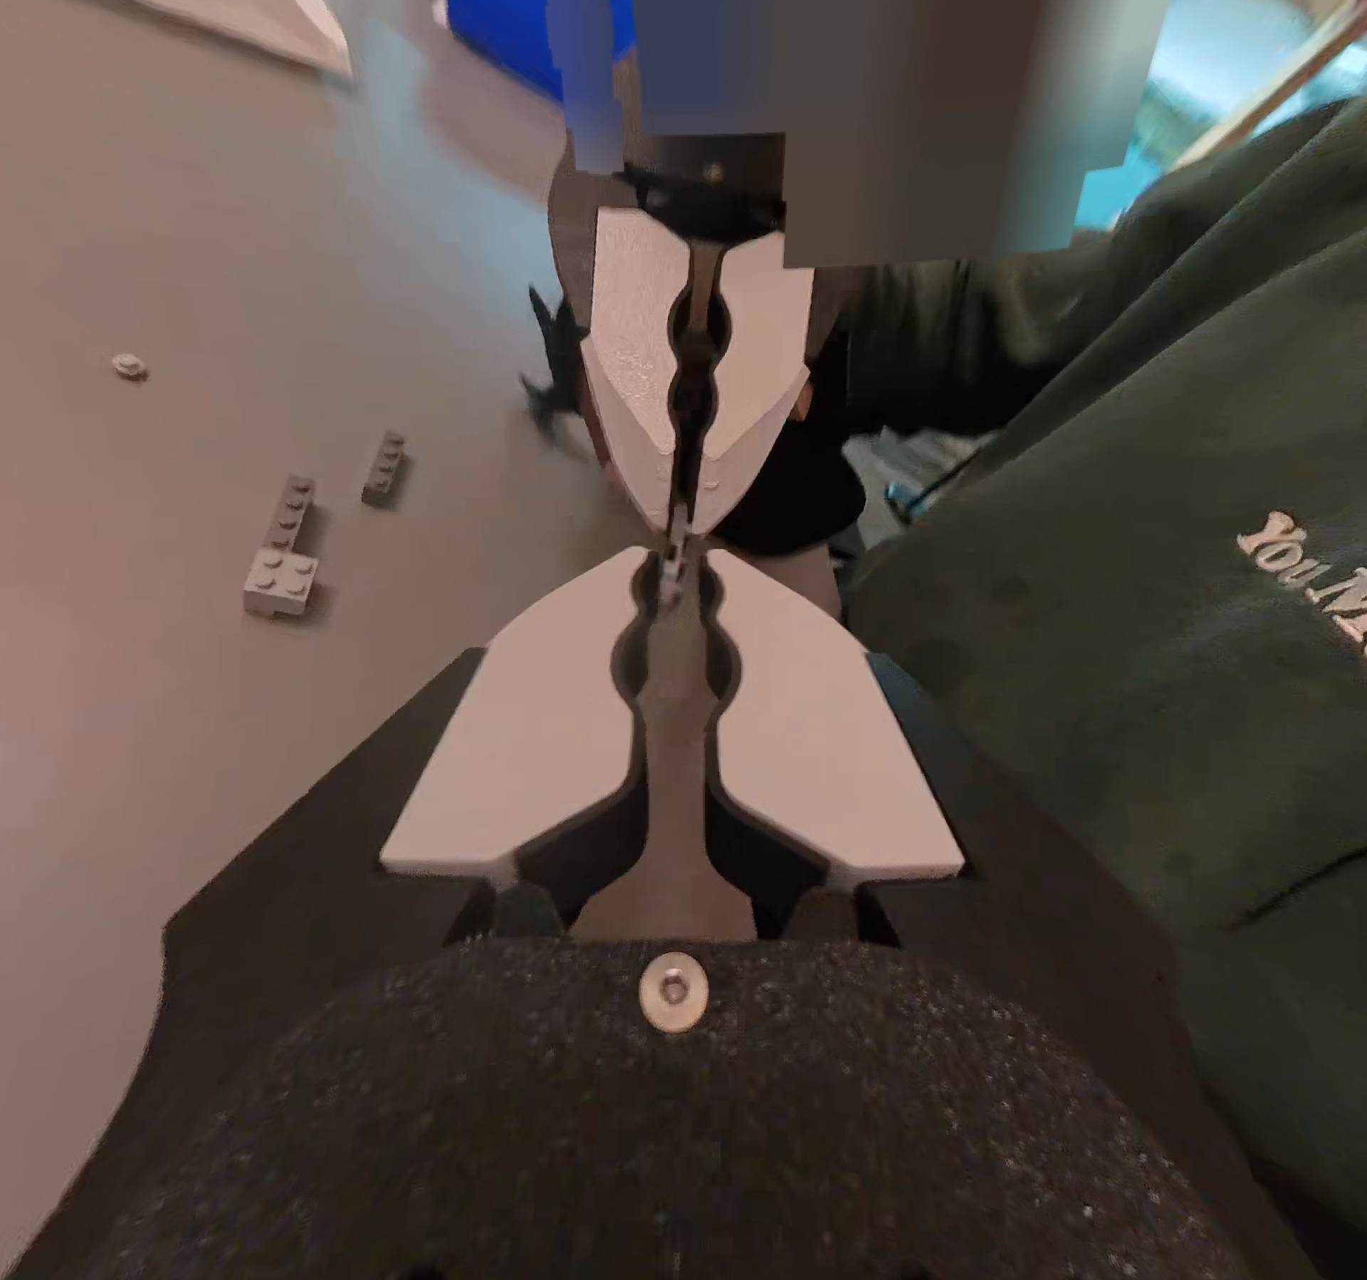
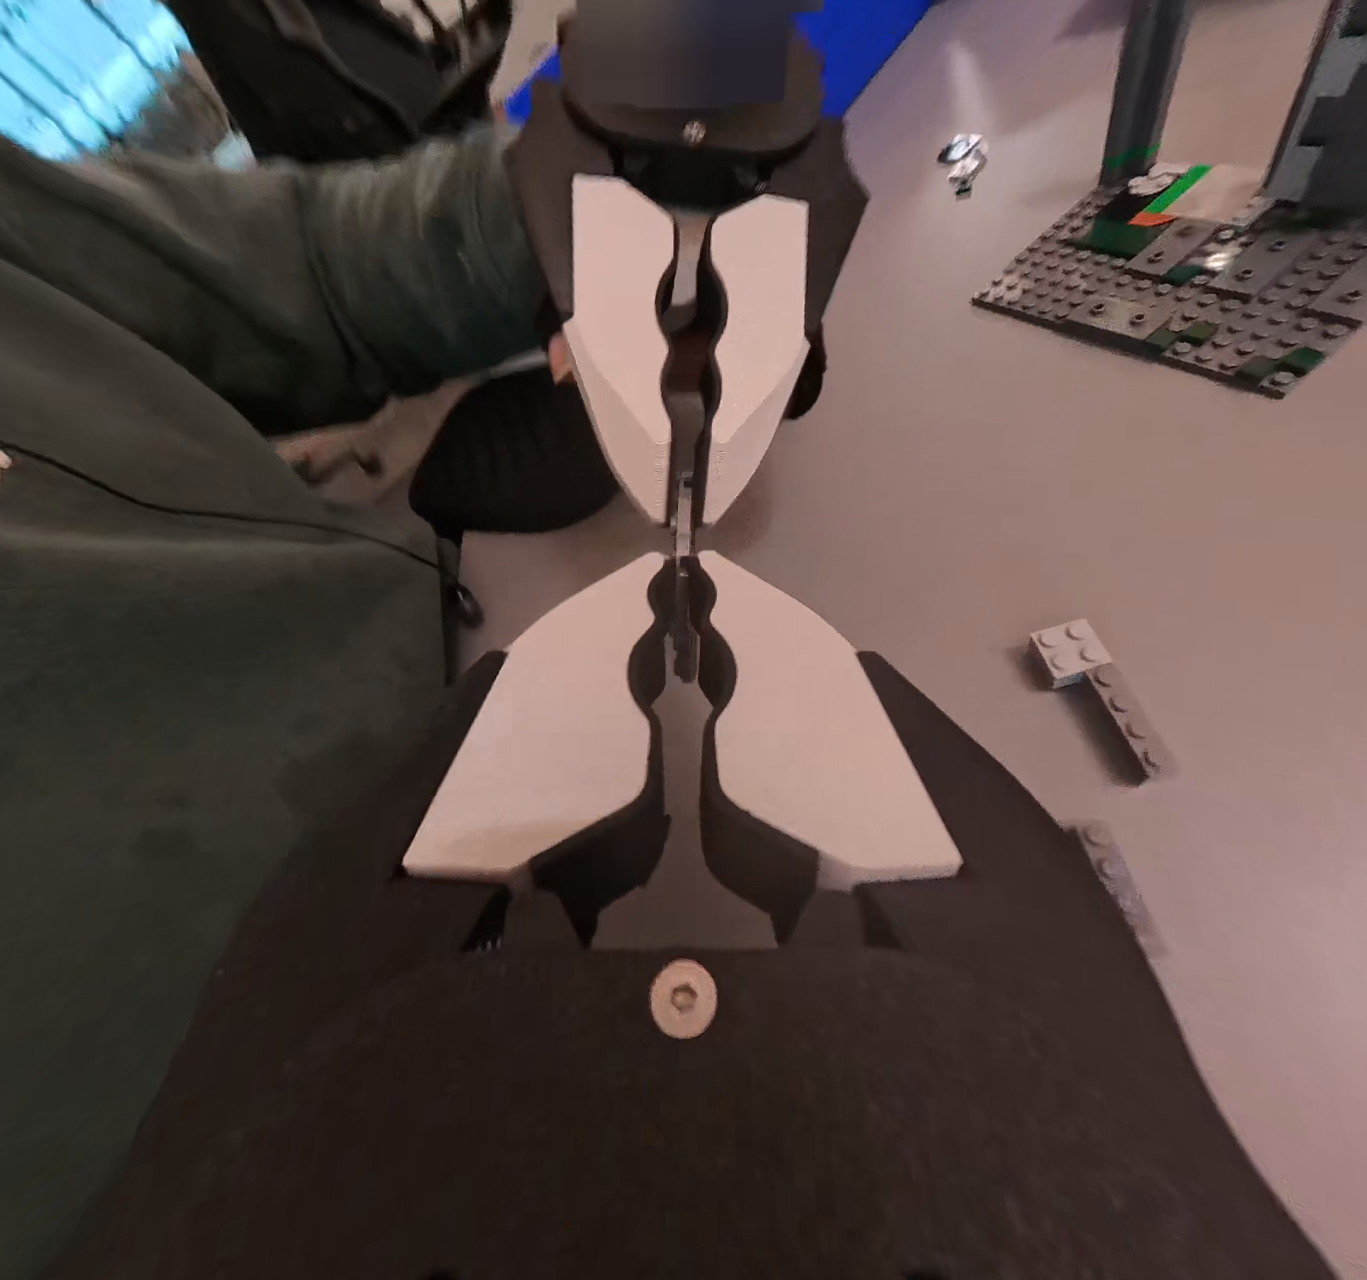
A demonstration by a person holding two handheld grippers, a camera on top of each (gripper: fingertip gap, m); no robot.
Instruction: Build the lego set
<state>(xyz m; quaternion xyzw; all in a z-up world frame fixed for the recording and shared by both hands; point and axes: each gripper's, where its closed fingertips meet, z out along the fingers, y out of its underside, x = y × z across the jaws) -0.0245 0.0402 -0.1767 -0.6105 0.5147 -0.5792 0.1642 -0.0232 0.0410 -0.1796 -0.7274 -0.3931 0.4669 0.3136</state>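
You hold the two claws tip to tip above the tabletop point(image 2: 962, 505), and that mirrored pose makes sense: each one pinches a thin grey piece edge-on, so the two can be pressed together in the air rather than against the surface.

In the left wrist view, your left claw point(image 1: 672, 568) is drawn narrow around a pale grey plate point(image 1: 673, 575) right at its tips, while the right claw point(image 1: 684, 505) comes in from 12 o'clock. In the right wrist view, the right claw point(image 2: 684, 579) is likewise nearly closed on a dark grey piece point(image 2: 684, 634) that runs back between its fingers, and the left claw point(image 2: 686, 505) meets it from 12 o'clock. The pieces look to be touching or nearly so at the meeting point; whether the studs are already seated I cannot tell, because both are seen only on edge.

The main build point(image 2: 1198, 261), a dark studded baseplate carrying tall grey columns, stands at 2 o'clock in the right wrist view, well apart from the claws, so this looks like a sub-assembly meant for it later.

Loose parts wait on the tabletop: an L-shaped pair of grey bricks point(image 1: 285, 557) at 9 o'clock in the left wrist view, a short dark plate point(image 1: 385, 468) near it, and a small round stud point(image 1: 129, 366) farther out. Keeping them off to the side leaves you clear room for the join.
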